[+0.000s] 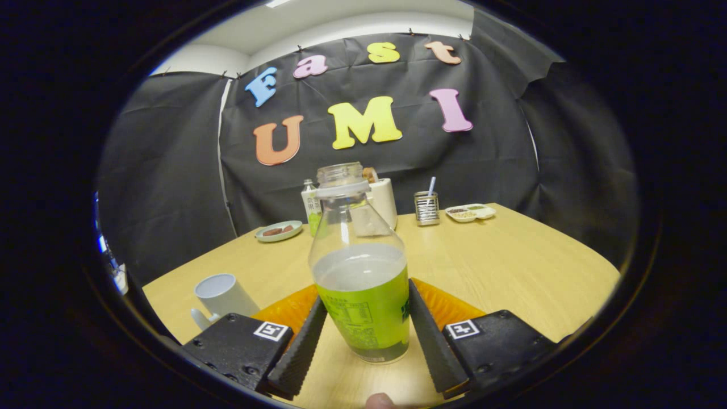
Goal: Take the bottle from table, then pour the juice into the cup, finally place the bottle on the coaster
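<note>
So my gripper (363, 324) has both fingers pressed on the sides of the bottle (360, 267), clamped right on the green label. The bottle's upright with its cap off, juice sitting about halfway up. An orange coaster (295, 309) pokes out behind the bottle and fingers. The white cup (222, 295) stands near the table's (511, 267) left edge. At the far edge there's a small plate (279, 231), a tin (426, 208) and a snack tray (470, 212).

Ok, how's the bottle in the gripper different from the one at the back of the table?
The held bottle is uncapped, mostly clear, and between the gripper fingers; the far bottle is capped, white-bodied, and stands free beside a white container. Both are upright with green labels.
</note>
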`<state>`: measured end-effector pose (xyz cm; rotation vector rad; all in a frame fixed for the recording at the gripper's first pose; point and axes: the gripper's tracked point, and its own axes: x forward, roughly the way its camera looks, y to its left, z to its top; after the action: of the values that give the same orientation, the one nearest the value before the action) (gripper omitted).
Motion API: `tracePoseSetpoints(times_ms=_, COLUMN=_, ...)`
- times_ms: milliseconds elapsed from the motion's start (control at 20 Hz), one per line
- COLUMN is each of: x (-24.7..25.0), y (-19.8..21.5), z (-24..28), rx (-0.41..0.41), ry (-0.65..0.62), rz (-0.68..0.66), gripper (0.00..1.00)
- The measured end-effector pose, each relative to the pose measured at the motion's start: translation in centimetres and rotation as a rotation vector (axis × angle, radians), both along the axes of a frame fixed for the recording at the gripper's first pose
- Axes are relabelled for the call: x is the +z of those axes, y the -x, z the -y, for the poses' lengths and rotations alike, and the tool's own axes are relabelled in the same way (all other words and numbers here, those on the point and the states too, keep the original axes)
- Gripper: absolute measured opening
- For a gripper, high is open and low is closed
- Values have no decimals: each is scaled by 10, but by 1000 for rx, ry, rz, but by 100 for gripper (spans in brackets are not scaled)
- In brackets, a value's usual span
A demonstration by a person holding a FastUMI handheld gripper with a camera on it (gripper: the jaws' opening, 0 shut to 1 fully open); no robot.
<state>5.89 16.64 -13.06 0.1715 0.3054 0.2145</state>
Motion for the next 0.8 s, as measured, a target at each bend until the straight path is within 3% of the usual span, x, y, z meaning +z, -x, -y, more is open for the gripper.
tracePoseSetpoints(times_ms=350, x=29, y=-3, z=-15, rx=59, ry=163, rz=63, gripper=79)
tracePoseSetpoints(times_ms=800, x=44, y=-14, z=-37, rx=86, ry=530, rz=131, gripper=78)
